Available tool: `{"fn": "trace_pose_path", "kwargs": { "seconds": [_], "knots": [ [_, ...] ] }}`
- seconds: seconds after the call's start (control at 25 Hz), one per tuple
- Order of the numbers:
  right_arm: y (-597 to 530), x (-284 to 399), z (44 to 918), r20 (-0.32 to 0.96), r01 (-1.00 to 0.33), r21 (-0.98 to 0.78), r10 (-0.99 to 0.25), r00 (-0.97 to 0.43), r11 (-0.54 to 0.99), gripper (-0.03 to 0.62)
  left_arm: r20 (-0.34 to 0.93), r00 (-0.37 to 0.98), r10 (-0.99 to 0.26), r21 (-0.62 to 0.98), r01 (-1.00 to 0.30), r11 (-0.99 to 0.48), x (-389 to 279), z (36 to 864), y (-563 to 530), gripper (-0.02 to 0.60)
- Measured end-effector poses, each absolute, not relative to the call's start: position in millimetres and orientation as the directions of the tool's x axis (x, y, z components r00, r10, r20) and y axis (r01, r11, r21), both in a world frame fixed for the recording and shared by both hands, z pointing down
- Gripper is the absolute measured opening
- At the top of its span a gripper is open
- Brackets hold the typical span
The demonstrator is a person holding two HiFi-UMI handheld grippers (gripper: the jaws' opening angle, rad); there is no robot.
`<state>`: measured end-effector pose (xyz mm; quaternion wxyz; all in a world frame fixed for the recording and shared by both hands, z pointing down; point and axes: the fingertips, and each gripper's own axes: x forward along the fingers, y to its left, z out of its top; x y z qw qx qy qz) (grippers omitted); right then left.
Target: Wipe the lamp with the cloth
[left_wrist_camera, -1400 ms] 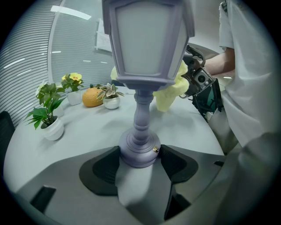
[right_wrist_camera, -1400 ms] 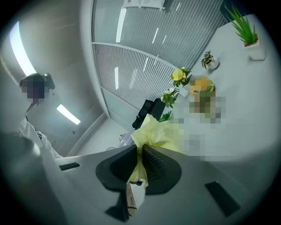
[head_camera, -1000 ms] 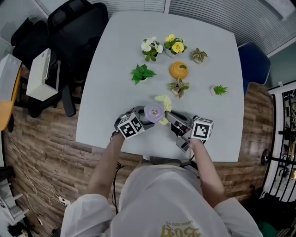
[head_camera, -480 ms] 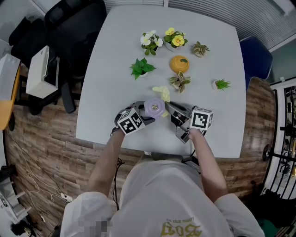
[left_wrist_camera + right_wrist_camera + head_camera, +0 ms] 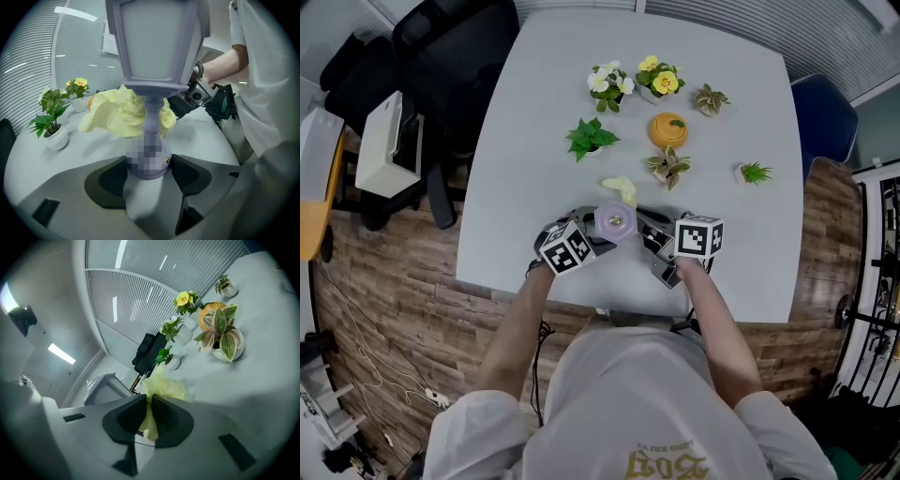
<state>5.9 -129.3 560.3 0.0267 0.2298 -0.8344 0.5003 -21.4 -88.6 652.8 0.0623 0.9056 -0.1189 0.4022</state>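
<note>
Over on the left, the left hand-held gripper hasn't budged in the last second: its jaws are closed on the round foot of the lilac lamp, pinning it upright at the 6 o'clock edge of the bench, right in front of the person. From that gripper's own view the lamp towers up from between the jaws, lantern head at the top, slim stem below. Now the action: the yellow cloth has travelled! A second ago it draped round the lamp's 1 to 4 o'clock side; now it's bunched at the lamp's 12 o'clock, on the far side, and in the left gripper view the cloth is pressed against the stem just under the lantern head. And to the right, the right hand-held gripper has swung in closer from the lamp's 3 o'clock, jaws pinched tight on a fold of the cloth, which pokes out beyond the pads. So the wipe looks well under way, I'd say, one side covered and the stroke carrying round the back. The little plants at 12 o'clock are well apart from all this.
</note>
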Motion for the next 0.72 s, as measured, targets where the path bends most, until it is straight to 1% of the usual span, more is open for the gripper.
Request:
{"fn": "trace_pose_path", "kwargs": {
  "seconds": [0.24,0.44,0.72],
  "knots": [
    [-134.2,1.7,573.5,0.343,-0.461,-0.787,-0.329,-0.880,0.411,0.049,0.744,0.647,-0.167,0.015,-0.266,-0.964,-21.2,653.7,-89.1,0.298],
    [-131.6,4.0,597.8,0.492,-0.570,-0.689,-0.288,-0.821,0.448,0.049,0.745,0.647,-0.166,0.016,-0.266,-0.964,-21.3,653.9,-88.5,0.298],
    [-137.7,-1.0,609.4,0.527,-0.590,-0.668,-0.270,-0.805,0.453,0.049,0.744,0.648,-0.166,0.015,-0.264,-0.964,-21.2,653.5,-88.6,0.298]
  ]
}}
